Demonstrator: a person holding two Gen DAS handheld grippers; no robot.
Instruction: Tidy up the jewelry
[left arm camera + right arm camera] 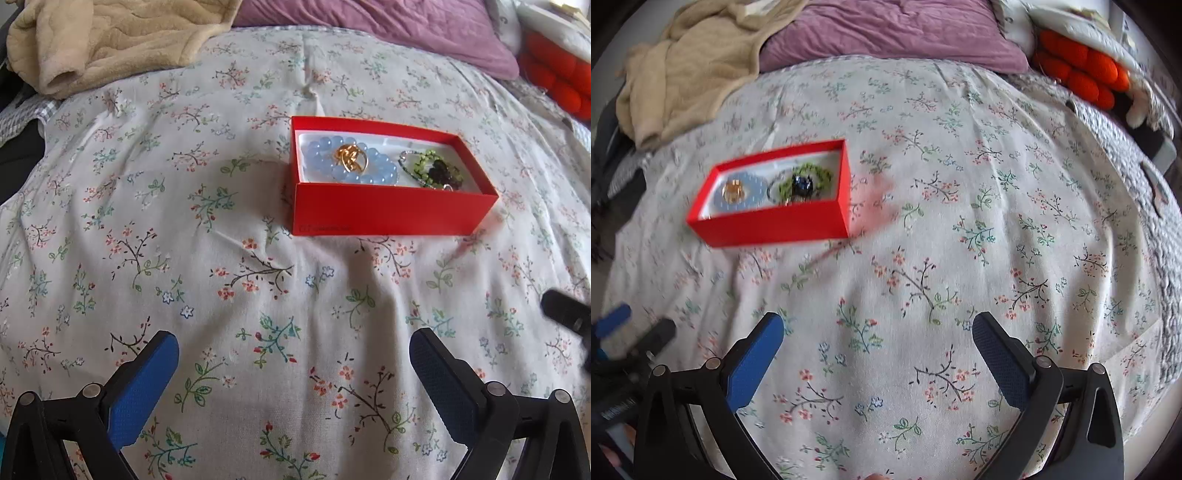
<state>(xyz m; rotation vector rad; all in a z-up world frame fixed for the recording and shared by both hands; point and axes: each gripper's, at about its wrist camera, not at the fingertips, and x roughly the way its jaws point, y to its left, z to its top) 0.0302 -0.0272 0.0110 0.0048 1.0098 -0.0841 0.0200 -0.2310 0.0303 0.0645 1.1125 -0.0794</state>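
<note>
Our left gripper [293,349] and right gripper [877,330] hang spread wide, holding nothing, over the floral bedspread [207,258]. The red box [388,210], right of centre in the left view, holds the blue bead bracelet [380,171], gold ring [351,157] and green beads [439,170].

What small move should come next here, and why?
Probably none beyond pulling both hands back: the blue bead bracelet, gold piece and green beaded piece already lie inside the red box, both grippers are open and empty, and no loose jewelry shows on the floral bedspread.
</note>
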